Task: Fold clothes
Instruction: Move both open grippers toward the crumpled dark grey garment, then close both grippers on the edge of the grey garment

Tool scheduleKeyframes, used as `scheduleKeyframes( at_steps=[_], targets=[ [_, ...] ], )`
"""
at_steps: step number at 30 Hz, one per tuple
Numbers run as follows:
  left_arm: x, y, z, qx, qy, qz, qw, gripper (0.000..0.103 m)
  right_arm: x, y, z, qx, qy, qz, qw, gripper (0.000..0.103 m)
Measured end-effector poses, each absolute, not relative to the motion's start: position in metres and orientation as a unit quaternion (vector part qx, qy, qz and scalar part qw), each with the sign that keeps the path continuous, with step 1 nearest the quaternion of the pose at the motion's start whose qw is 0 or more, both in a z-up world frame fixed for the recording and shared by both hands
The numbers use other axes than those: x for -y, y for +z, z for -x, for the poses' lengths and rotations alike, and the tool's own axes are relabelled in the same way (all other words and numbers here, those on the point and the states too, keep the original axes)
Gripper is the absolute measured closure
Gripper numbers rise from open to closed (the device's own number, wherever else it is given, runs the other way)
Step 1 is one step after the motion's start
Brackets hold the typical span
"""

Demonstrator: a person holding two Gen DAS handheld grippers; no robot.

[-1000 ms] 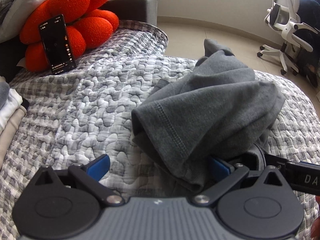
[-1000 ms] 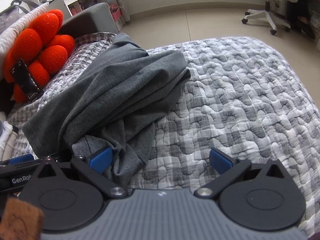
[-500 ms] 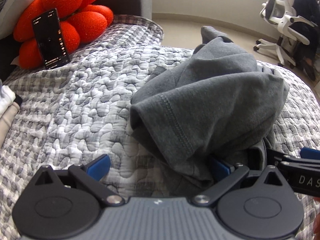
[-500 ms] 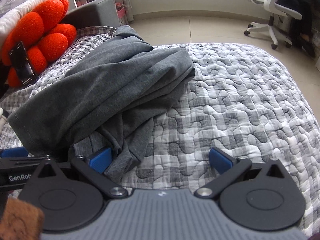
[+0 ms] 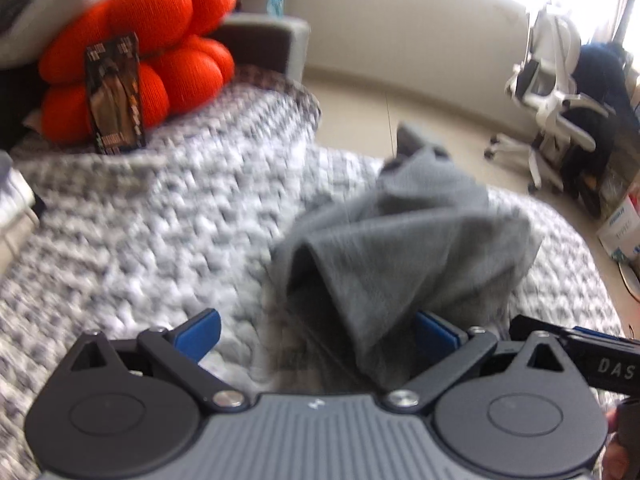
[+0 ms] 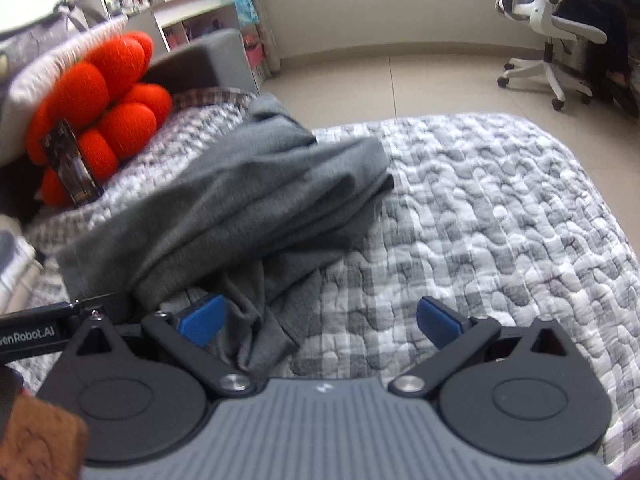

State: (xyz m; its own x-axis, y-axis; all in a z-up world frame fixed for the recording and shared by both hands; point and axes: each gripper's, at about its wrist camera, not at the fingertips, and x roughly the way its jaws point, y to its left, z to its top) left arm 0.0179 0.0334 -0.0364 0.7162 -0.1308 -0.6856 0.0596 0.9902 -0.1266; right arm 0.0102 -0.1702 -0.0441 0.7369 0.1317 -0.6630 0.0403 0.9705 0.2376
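Grey garment (image 6: 256,204) lies bunched on the quilted bed (image 6: 500,216), one edge lifted (left view blurred). Left gripper (image 5: 316,330) jaws wide, cloth draped over the right pad. Right gripper (image 6: 320,318) jaws wide too, left pad tucked against the cloth. Orange cushion (image 6: 108,112) behind.

Quilt (image 5: 140,220) blurred (left view).

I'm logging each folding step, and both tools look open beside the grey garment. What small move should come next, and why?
Probably shut the left hand-held gripper on the grey garment: its fingers stand apart with cloth draped between them, the garment lies bunched on the quilt, and the right hand-held gripper is open too.
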Motion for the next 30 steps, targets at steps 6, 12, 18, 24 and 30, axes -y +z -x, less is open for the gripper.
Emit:
scheduleKeyframes(
  at_steps=[6, 12, 18, 24, 30],
  targets=[
    [-0.045, -0.027, -0.016, -0.353, -0.05, 0.071, 0.932, 0.022, 0.16, -0.031, 0.001, -0.315, 0.061, -0.13, 0.938, 0.02],
    [-0.051, -0.03, -0.015, -0.354, -0.054, 0.083, 0.93, 0.059, 0.145, -0.027, 0.003, -0.301, 0.098, -0.134, 0.939, 0.026],
    [-0.046, -0.037, -0.017, -0.371, -0.077, 0.083, 0.922, 0.088, 0.132, -0.034, -0.001, -0.319, 0.109, -0.123, 0.933, 0.04],
    [-0.042, -0.035, -0.014, -0.366, -0.088, 0.077, 0.923, 0.099, 0.129, -0.042, -0.004, -0.342, 0.105, -0.118, 0.926, 0.064],
    [-0.038, -0.032, -0.01, -0.357, -0.095, 0.07, 0.926, 0.099, 0.128, -0.043, -0.001, -0.343, 0.107, -0.117, 0.926, 0.088]
  ],
)
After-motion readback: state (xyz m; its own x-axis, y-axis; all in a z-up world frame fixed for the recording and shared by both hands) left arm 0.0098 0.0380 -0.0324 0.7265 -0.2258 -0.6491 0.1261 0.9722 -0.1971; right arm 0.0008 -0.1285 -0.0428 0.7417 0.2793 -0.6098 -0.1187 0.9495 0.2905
